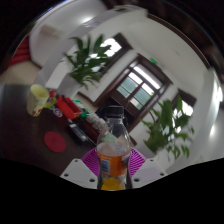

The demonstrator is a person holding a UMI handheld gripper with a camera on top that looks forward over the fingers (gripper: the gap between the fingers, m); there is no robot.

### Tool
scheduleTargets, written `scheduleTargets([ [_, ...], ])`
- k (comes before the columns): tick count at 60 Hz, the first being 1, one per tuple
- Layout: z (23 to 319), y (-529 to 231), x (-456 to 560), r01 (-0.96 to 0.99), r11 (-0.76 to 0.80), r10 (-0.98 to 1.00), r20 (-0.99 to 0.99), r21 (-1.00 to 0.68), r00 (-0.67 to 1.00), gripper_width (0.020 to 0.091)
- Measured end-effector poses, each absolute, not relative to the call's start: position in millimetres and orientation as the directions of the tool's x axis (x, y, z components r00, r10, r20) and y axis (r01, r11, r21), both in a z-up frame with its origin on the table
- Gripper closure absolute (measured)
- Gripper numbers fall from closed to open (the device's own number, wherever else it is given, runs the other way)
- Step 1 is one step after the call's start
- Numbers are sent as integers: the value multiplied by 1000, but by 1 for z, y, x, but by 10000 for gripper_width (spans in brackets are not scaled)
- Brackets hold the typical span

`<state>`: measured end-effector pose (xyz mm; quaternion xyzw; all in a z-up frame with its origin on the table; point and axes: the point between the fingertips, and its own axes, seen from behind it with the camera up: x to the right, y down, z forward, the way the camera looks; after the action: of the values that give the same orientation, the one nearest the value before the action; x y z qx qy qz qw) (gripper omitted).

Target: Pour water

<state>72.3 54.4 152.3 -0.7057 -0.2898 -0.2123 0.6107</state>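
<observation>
From where I sit, the hand-held gripper has its two fingers pinching a clear plastic bottle with a dark cap and an orange label, one magenta pad on each side of its lower body. The bottle stands upright between the fingers, tilted with the whole view, over the dark surface.

The cap looks to be on, so as I judge it, any tilt now would pour nothing, or the bottle might slip while I fuss with it. My hold sits low on the body; tipping could let the heavy top swing and twist out of the pads.

The pale yellow cup stands well beyond and off to one side, near a red toy-like object and a flat red disc. A hasty reach could knock those or spill short of the cup.
</observation>
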Motion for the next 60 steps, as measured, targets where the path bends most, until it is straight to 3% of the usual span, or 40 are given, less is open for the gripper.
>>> scheduleTargets([
  [18, 163, 91, -60, 979, 49, 179, 966, -197, 185, 773],
  [41, 154, 119, -133, 891, 122, 51, 894, 438, -446, 769],
  [51, 155, 124, -147, 816, 119, 0, 822, 566, -570, 769],
  [60, 155, 122, -152, 845, 128, 12, 851, 520, -526, 771],
])
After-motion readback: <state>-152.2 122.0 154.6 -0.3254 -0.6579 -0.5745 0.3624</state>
